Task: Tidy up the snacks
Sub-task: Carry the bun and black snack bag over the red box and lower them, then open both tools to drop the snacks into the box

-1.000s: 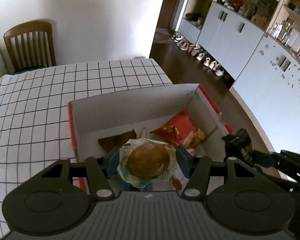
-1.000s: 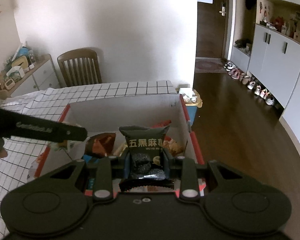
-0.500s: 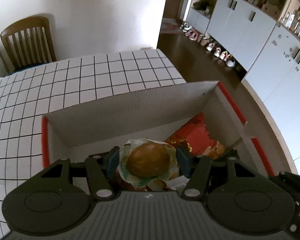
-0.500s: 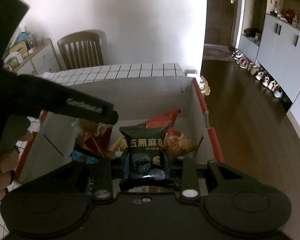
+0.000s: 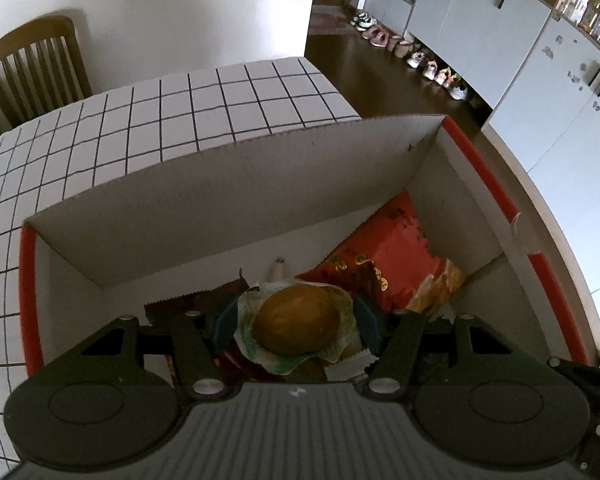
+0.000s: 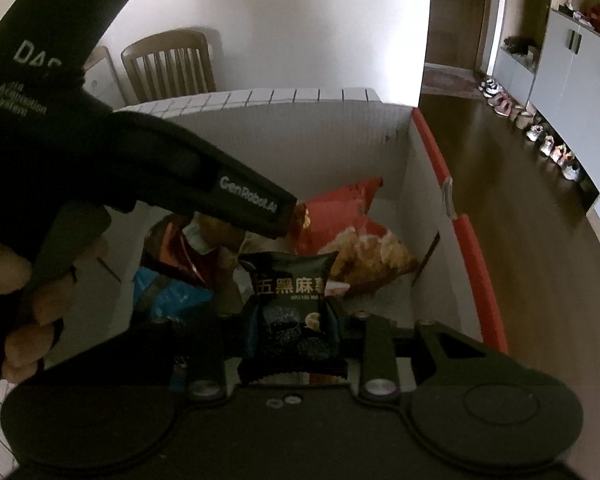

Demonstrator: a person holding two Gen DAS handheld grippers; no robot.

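My left gripper (image 5: 294, 322) is shut on a round brown bun in a pale green-edged wrapper (image 5: 298, 316), low inside a white cardboard box with a red rim (image 5: 260, 184). My right gripper (image 6: 292, 320) is shut on a black snack packet with gold characters (image 6: 292, 292), just above the box's contents. Lying in the box (image 6: 320, 140) are a red snack bag (image 5: 396, 248) (image 6: 340, 216), a brown packet (image 5: 196, 300) and a blue packet (image 6: 168, 292). The left gripper's black housing (image 6: 236, 196) crosses the right wrist view, held by a person's hand (image 6: 24, 300).
The box stands at the right end of a table with a white grid-pattern cloth (image 5: 140, 120). A wooden chair (image 5: 32, 68) stands behind the table by the wall. To the right lie dark floor, white cabinets (image 5: 540, 60) and a row of shoes (image 5: 432, 68).
Both grippers have sunk toward the box with their snacks still gripped. The left gripper's housing has swung further across the right wrist view, over the box.
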